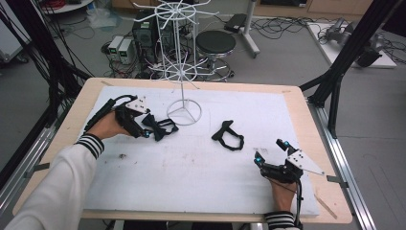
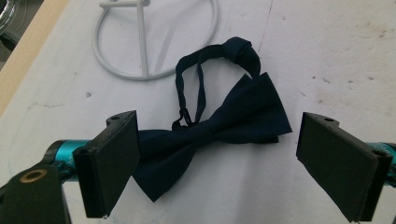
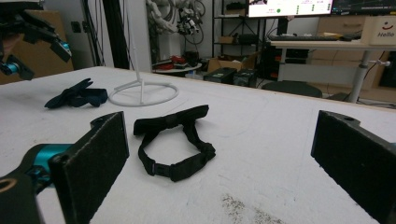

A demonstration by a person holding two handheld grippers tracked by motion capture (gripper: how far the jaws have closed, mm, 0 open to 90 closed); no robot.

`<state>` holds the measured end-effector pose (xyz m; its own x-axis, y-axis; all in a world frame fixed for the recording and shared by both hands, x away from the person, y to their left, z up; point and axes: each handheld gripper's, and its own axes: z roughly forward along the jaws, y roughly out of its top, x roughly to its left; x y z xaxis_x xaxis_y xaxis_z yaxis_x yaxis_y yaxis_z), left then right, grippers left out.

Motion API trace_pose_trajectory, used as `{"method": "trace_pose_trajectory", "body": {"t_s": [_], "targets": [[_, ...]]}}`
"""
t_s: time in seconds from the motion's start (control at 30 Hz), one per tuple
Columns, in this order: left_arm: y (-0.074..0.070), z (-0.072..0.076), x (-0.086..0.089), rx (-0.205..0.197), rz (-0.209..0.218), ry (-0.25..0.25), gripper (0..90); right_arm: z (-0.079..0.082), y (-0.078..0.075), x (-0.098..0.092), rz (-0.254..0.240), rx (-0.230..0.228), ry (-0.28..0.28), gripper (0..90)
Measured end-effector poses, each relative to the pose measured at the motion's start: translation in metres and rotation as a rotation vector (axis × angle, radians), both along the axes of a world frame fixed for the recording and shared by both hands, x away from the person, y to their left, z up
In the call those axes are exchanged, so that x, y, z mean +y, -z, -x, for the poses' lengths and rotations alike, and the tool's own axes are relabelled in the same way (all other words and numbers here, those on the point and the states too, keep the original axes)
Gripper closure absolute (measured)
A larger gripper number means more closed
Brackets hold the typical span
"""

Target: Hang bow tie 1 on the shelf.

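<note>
Your left gripper (image 1: 152, 128) hangs over the left part of the white mat (image 1: 201, 182) with its jaws spread wide and nothing held between them. In the left gripper view the dark blue bow tie (image 2: 219, 130) lies flat on the mat in the gap between the two pads: its left wing runs in beside the left pad (image 2: 114, 161), though contact cannot be told, while the right wing stops short of the right pad, with bare mat between. The tie's neck strap (image 2: 201, 70) loops away from you toward the round wire base (image 2: 154, 42) of the white stand (image 1: 181, 72); the strap and the ring lie near each other but apart.

Your right gripper (image 1: 272, 152) sits low near the front right of the mat, jaws also wide open and empty. In the right gripper view a second, black bow tie (image 3: 175, 140) lies ahead of the jaws, left of the middle, its strap curled into a closed loop on the mat. From above, this black bow tie (image 1: 229, 135) lies right of the stand's base and well apart from both grippers.

The mat's right edge runs just beside your right hand (image 1: 282, 194), with a strip of wooden table (image 1: 330, 191) beyond it. The widest open stretch is the front middle of the mat, between your two forearms. Behind the stand, the mat's far edge and the table's far edge lie close together.
</note>
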<state>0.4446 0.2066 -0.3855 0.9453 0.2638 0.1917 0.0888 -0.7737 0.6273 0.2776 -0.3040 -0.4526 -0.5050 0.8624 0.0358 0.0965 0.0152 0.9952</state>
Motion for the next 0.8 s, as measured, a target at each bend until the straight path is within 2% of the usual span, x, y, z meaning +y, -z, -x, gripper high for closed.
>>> {"method": "trace_pose_trajectory", "body": {"t_s": [0.1,0.13,0.3,0.47,0.63,0.8], "targets": [[0.007,-0.004,-0.004,0.015,-0.008,0.014,13.9,0.000,0.000,0.000,0.000,-0.003,0.001,3.3],[0.010,-0.008,-0.007,0.016,-0.042,0.021,13.9,0.000,0.000,0.000,-0.005,0.000,0.000,3.3],[0.010,-0.013,-0.014,0.021,-0.052,0.040,15.4,0.000,0.000,0.000,-0.005,0.000,0.001,3.3],[0.009,-0.020,-0.021,0.017,-0.122,0.101,18.9,0.000,0.000,0.000,-0.002,-0.007,-0.001,3.3],[0.012,-0.025,-0.023,0.029,-0.129,0.106,22.1,0.000,0.000,-0.001,-0.008,-0.006,-0.001,3.3],[0.022,-0.028,-0.024,0.051,-0.173,0.099,24.8,0.000,0.000,-0.001,-0.006,-0.007,0.000,3.3]]}}
